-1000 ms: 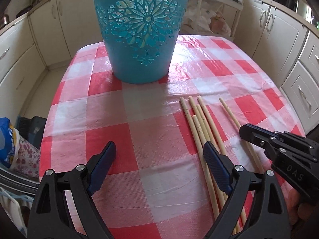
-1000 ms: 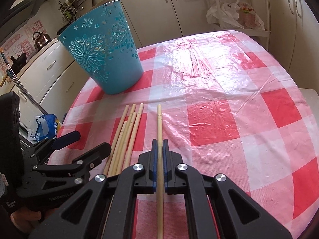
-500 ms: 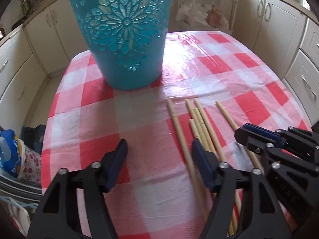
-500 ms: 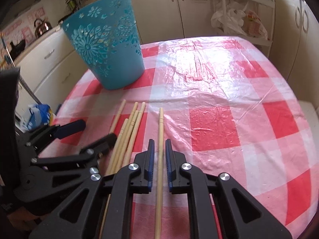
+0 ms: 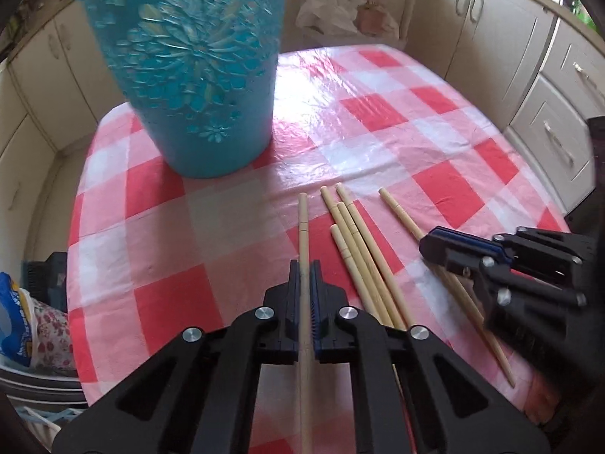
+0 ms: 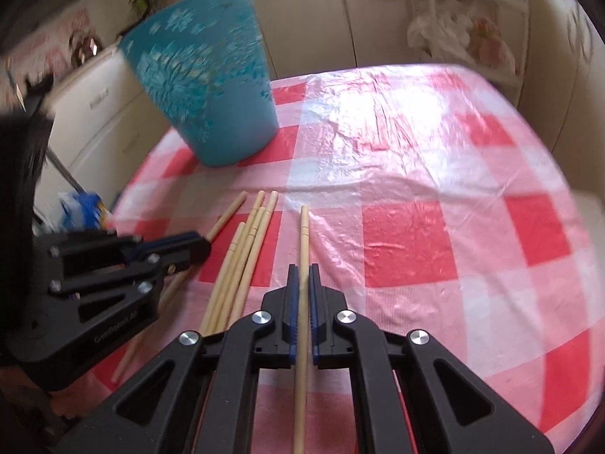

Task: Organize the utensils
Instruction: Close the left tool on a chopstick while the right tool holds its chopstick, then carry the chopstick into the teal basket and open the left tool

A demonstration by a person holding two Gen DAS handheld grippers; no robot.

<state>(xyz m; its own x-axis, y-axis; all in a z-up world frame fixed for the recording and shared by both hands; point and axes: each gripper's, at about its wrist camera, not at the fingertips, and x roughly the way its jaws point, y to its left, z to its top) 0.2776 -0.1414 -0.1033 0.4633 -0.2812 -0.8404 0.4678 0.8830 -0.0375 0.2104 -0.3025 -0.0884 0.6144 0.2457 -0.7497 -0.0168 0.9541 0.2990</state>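
Note:
A tall turquoise basket (image 5: 196, 75) (image 6: 204, 87) with flower cut-outs stands at the far left of the checked tablecloth (image 5: 378, 113). Several wooden chopsticks (image 5: 355, 249) (image 6: 245, 249) lie in a loose bundle in front of it. My left gripper (image 5: 304, 268) is shut on one chopstick (image 5: 303, 223) just left of the bundle. It shows from the side in the right wrist view, left gripper (image 6: 202, 246). My right gripper (image 6: 301, 270) (image 5: 427, 242) is shut on another chopstick (image 6: 303, 227) (image 5: 401, 213) to the right of the bundle. Both held sticks point away toward the basket.
Cream kitchen cabinets (image 5: 503, 38) ring the table. A white rack with plastic bags (image 5: 340, 15) stands behind it. Bags and crates (image 5: 26, 333) sit on the floor past the table's left edge. The right half of the cloth (image 6: 435, 189) carries nothing.
My left gripper went from wide open to shut on the leftmost chopstick, which now lies apart from the bundle. The right gripper loosened briefly, then shut again on its chopstick.

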